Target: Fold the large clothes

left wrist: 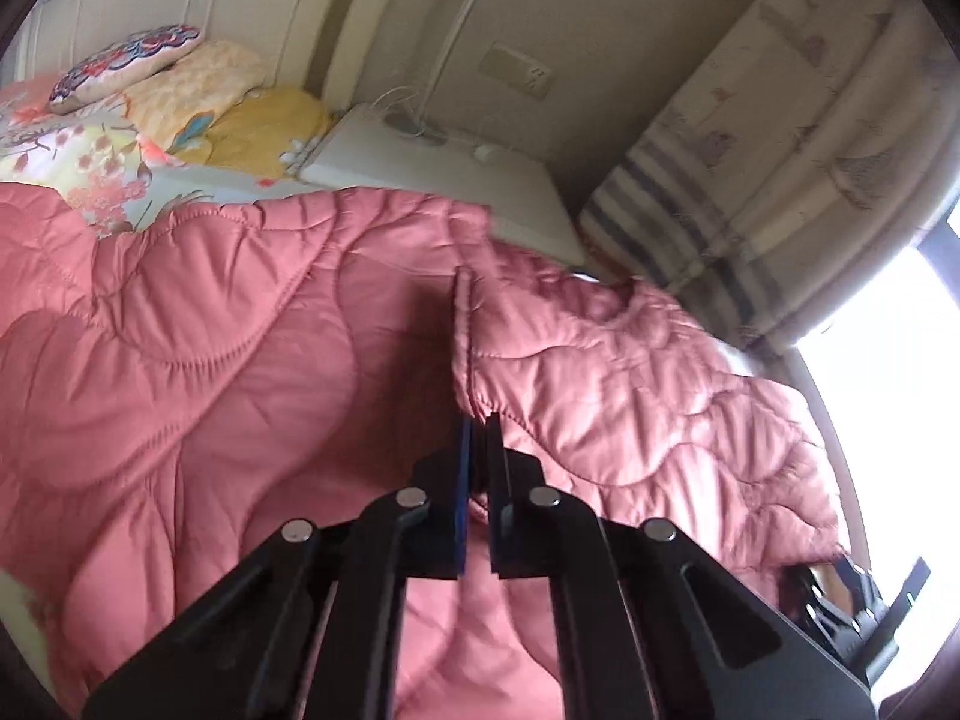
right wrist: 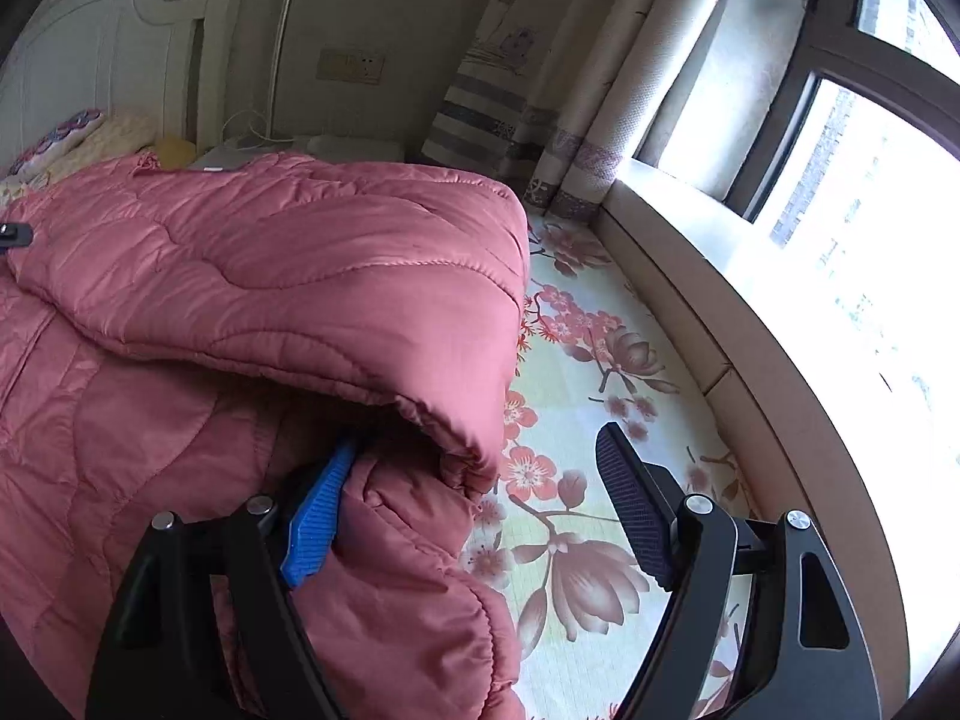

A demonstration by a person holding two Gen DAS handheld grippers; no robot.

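A pink quilted jacket (left wrist: 252,348), puffy w/ wavy stitch lines, is spread over the floral bed sheet (right wrist: 600,360). The left gripper (left wrist: 477,438) is clamped on a hemmed jacket edge at 12 o'clock. The right gripper (right wrist: 474,480) is held wide, blue ribbed fingers (right wrist: 318,516) against a padded fold, not pinching.

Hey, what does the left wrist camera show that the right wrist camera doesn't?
Only the left wrist view shows the left gripper shut on the pink quilted coat's edge, plus the patterned pillow in full and a yellow blanket.

Only the right wrist view shows the right gripper with jaws apart, a fold of coat between them, the floral bedsheet beside it, and the window.

Both show the coat, the striped curtain and the wall socket.
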